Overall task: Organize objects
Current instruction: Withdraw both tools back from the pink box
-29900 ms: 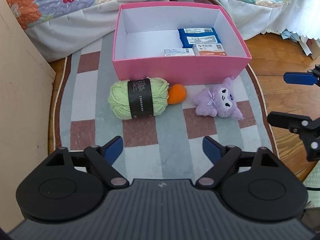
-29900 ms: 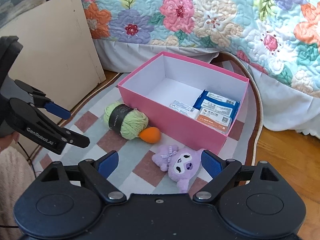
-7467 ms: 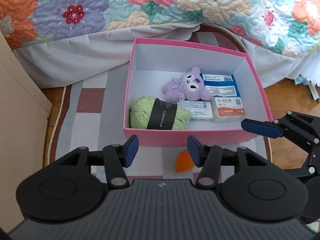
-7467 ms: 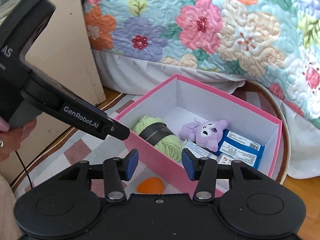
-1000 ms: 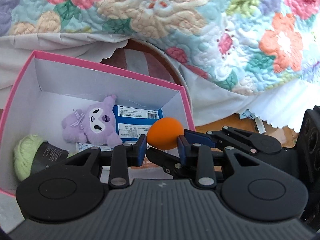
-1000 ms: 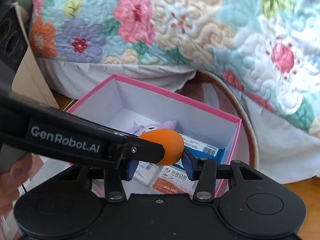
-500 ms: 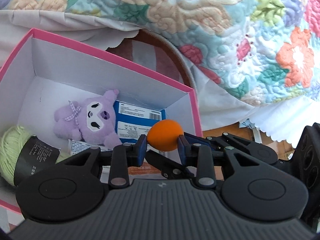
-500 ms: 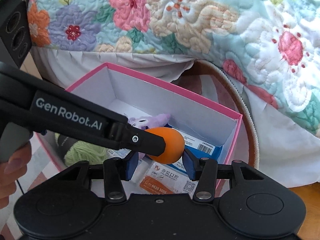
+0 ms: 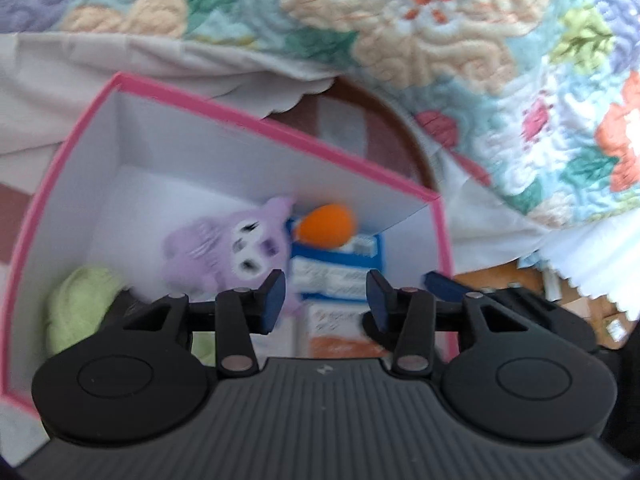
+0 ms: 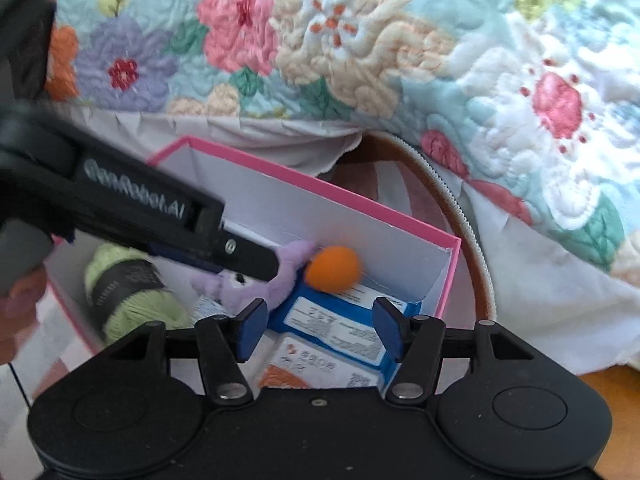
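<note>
Both grippers hang over the right end of the pink box [image 10: 451, 276], which sits on a striped rug [image 9: 348, 128] at the foot of a bed covered by a flowered quilt [image 10: 360, 40]. The left gripper [image 9: 326, 292] has just been opening its jaws, and nothing sits between its blue pads now; they stand apart over the packets in the box. The right gripper [image 10: 320, 322] has likewise just been spreading its jaws and grasps nothing. The orange ball [image 10: 333, 269] is free of both, inside the box against the far white wall near the right corner, touching the top edge of a blue packet [image 10: 340, 330] and just beside the ear of the purple plush toy [image 9: 228, 248]. The picture is blurred there, so whether the ball has settled I cannot tell. The plush lies in the middle of the box, and a ball of green yarn [image 10: 128, 292] with a dark paper band lies at the left end. Nearer the grippers, a white and orange packet [image 10: 308, 372] lies flat beside the blue one. In the right wrist view the left gripper's black finger reaches across over the yarn and plush, and part of a person's hand [image 10: 20, 300] shows at the left edge.
</note>
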`<state>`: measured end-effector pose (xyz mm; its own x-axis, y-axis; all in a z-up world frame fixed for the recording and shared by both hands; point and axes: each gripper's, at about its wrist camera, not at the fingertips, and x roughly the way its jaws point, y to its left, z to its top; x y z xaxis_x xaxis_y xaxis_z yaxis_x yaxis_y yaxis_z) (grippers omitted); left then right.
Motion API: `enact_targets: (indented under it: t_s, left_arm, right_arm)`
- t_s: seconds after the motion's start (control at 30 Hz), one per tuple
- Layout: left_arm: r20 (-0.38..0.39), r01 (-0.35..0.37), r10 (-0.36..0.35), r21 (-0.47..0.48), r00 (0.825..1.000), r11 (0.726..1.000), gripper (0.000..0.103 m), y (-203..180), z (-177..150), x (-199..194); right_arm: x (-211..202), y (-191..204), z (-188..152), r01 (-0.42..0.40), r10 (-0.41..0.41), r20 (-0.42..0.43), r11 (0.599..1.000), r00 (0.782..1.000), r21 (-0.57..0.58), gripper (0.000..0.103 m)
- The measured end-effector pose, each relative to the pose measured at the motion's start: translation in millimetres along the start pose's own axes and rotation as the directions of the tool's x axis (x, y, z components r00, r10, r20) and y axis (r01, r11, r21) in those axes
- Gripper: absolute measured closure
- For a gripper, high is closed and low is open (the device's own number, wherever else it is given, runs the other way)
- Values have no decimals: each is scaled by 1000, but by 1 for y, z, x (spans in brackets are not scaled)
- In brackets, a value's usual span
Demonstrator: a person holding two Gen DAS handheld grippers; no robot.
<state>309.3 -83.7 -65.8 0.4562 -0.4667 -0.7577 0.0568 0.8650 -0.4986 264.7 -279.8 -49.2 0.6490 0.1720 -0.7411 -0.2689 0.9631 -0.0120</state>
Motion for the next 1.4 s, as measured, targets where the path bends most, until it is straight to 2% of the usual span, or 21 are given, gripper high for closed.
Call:
enact_targets:
  t_s: [0.07, 0.17, 0.27, 0.37, 0.47, 0.53, 0.77, 0.97, 1.03, 1.17, 1.27, 1.4]
  left_arm:
    - [-8, -30, 30, -4, 1000, 1000, 60, 3, -6, -5]
    - [-11, -64, 64, 0, 998, 998, 59, 8, -12, -17]
    - [12, -136, 136, 42, 991, 990, 59, 5, -20, -35]
    - [45, -175, 172, 91, 984, 980, 56, -2, -34, -55]
    - [38, -179, 175, 123, 984, 976, 55, -7, -48, -70]
    - [34, -207, 204, 145, 978, 968, 55, -9, -56, -80]
    - [47, -285, 282, 228, 958, 931, 55, -14, -81, -119]
    - [78, -298, 287, 237, 955, 925, 55, -16, -98, -151]
    - [78, -304, 294, 230, 953, 924, 54, -13, -103, -158]
    - [93, -357, 345, 204, 934, 911, 53, -12, -110, -164]
    - [100, -352, 339, 201, 936, 914, 47, -13, -114, -168]
    - [114, -389, 373, 207, 921, 898, 44, -14, -121, -172]
  right_arm:
    - [-9, -2, -5, -39, 38, 29, 998, 999, 41, 36]
    - [-20, -1, -11, -58, 53, 58, 995, 997, 85, 36]
    - [-35, 1, -15, -70, 61, 87, 992, 994, 109, 36]
    - [-47, 6, -17, -64, 54, 78, 989, 995, 131, 35]
    - [-58, 16, -21, -35, 28, 61, 993, 998, 110, 35]
    - [-67, 23, -24, -20, 13, 64, 995, 998, 99, 35]
    - [-99, 35, -28, -36, 23, 94, 990, 995, 137, 34]
    - [-132, 43, -32, -50, 35, 104, 988, 994, 147, 34]
    - [-138, 46, -37, -68, 51, 102, 983, 993, 169, 29]
    - [-143, 56, -50, -66, 50, 89, 979, 995, 192, 27]
    - [-145, 61, -56, -61, 44, 85, 978, 995, 201, 26]
    - [-150, 64, -61, -49, 31, 89, 976, 996, 212, 22]
